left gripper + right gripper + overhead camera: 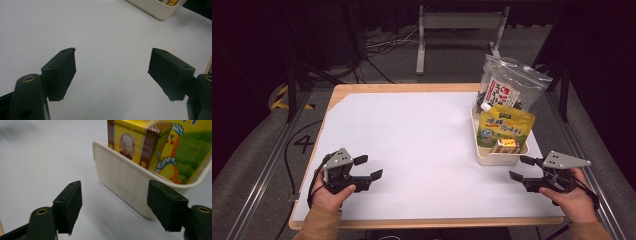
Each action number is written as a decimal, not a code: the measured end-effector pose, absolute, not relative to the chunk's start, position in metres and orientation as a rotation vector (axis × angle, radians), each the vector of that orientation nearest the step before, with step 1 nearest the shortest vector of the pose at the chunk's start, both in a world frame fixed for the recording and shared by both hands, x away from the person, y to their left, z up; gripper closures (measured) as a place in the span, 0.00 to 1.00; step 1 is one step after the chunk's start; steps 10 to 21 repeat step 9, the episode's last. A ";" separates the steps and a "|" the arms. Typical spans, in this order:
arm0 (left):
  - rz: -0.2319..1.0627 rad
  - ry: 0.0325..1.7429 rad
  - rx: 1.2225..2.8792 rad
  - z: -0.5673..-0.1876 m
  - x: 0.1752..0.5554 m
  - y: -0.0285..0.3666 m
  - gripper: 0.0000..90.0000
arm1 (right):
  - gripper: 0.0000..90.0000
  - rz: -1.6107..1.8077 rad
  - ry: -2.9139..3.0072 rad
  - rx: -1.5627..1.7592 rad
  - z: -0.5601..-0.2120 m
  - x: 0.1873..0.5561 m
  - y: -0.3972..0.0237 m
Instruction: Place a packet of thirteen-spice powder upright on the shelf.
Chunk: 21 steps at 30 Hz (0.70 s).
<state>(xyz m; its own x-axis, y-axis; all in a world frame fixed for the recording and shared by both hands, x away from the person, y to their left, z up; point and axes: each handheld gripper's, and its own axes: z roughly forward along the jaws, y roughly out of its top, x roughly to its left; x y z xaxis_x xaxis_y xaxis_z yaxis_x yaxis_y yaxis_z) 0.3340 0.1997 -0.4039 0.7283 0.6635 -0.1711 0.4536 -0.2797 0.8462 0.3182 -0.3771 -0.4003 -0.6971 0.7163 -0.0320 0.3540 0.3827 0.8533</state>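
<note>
A cream tray (501, 159) stands at the table's right side. Inside it lean a clear bag with a black-and-white label (510, 85), a yellow spouted pouch (504, 126) and a small yellow-and-brown box (505, 145). My right gripper (521, 168) hovers open just in front of the tray's near wall; in the right gripper view (115, 202) that wall (120, 187) sits between the spread jaws, with the box (130, 141) and the pouch (185, 155) above it. My left gripper (368, 167) is open at the front left, empty over the white table sheet (100, 37).
The white sheet (412, 135) covers most of the wooden table. The tray corner (160, 10) appears at the top of the left gripper view. Beyond the table lie floor cables (382, 45) and a grey stand (457, 22).
</note>
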 end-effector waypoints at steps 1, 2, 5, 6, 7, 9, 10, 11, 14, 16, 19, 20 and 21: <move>0.264 0.858 1.929 -0.404 0.334 0.199 0.25 | 0.31 1.234 2.258 0.929 -0.402 0.318 -0.377; 0.270 0.858 1.932 -0.404 0.334 0.199 0.25 | 0.31 1.233 2.263 0.933 -0.404 0.319 -0.376; 0.266 0.863 1.937 -0.405 0.334 0.198 0.25 | 0.31 1.244 2.271 0.942 -0.406 0.319 -0.375; 0.271 0.862 1.940 -0.405 0.334 0.198 0.25 | 0.31 1.245 2.278 0.938 -0.407 0.319 -0.374; 0.269 0.866 1.940 -0.405 0.334 0.198 0.25 | 0.30 1.247 2.288 0.939 -0.408 0.320 -0.372; 0.272 0.870 1.947 -0.406 0.335 0.199 0.25 | 0.30 1.245 2.290 0.938 -0.409 0.320 -0.371; 0.272 0.870 1.947 -0.406 0.335 0.199 0.25 | 0.30 1.245 2.290 0.938 -0.409 0.320 -0.371; 0.272 0.870 1.947 -0.406 0.335 0.199 0.25 | 0.30 1.245 2.290 0.938 -0.409 0.320 -0.371; 0.272 0.870 1.947 -0.406 0.335 0.199 0.25 | 0.30 1.245 2.290 0.938 -0.409 0.320 -0.371; 0.272 0.870 1.947 -0.406 0.335 0.199 0.25 | 0.30 1.245 2.290 0.938 -0.409 0.320 -0.371; 0.272 0.870 1.947 -0.406 0.335 0.199 0.25 | 0.30 1.245 2.290 0.938 -0.409 0.320 -0.371; 0.272 0.870 1.947 -0.406 0.335 0.199 0.25 | 0.30 1.245 2.290 0.938 -0.409 0.320 -0.371; 0.272 0.870 1.947 -0.406 0.335 0.199 0.25 | 0.30 1.245 2.290 0.938 -0.409 0.320 -0.371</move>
